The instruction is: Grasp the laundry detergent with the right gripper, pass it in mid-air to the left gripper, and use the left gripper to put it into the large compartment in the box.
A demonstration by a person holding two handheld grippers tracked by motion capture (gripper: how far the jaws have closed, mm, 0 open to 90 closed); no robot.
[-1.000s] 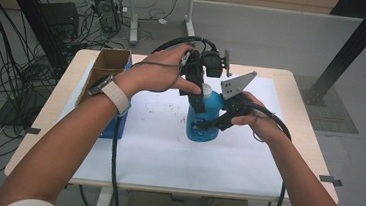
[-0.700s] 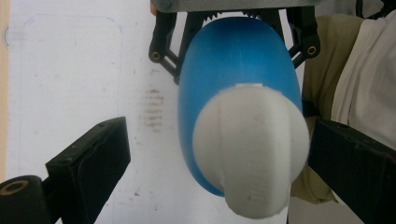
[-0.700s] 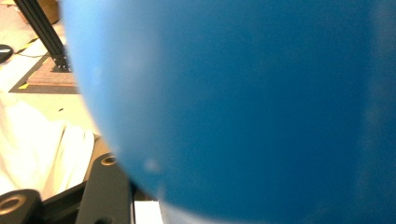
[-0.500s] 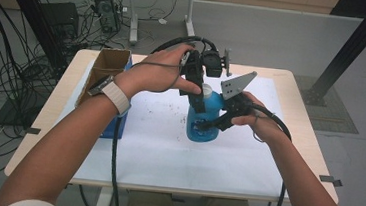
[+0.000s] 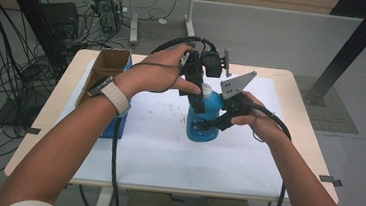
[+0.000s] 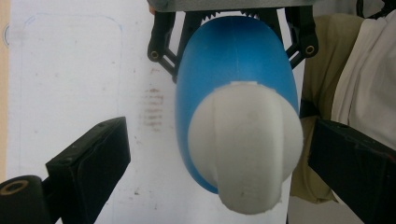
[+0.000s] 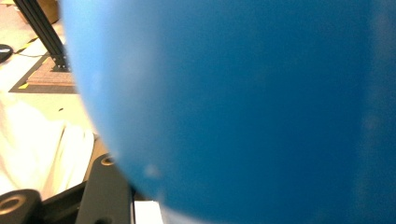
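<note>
A blue bottle [image 5: 203, 121] with a white cap [image 5: 205, 90] stands upright on the white sheet in the middle of the table. My right gripper [image 5: 213, 123] comes in from the right and is shut on the bottle's body; in the right gripper view the blue bottle [image 7: 243, 107] is pressed close to the lens. My left gripper [image 5: 198, 103] points down over the bottle's top. In the left gripper view the white cap [image 6: 247, 149] sits between its open jaws, near the right one and apart from the left one. Farther off, the right gripper [image 6: 231, 28] clasps the blue body [image 6: 233, 60].
A cardboard box [image 5: 109, 66] sits at the table's left edge on a blue container [image 5: 120, 125]. The white sheet [image 5: 166, 152] covers most of the tabletop. Cables and equipment lie on the floor behind and to the left; a black post [image 5: 357, 43] rises at the right.
</note>
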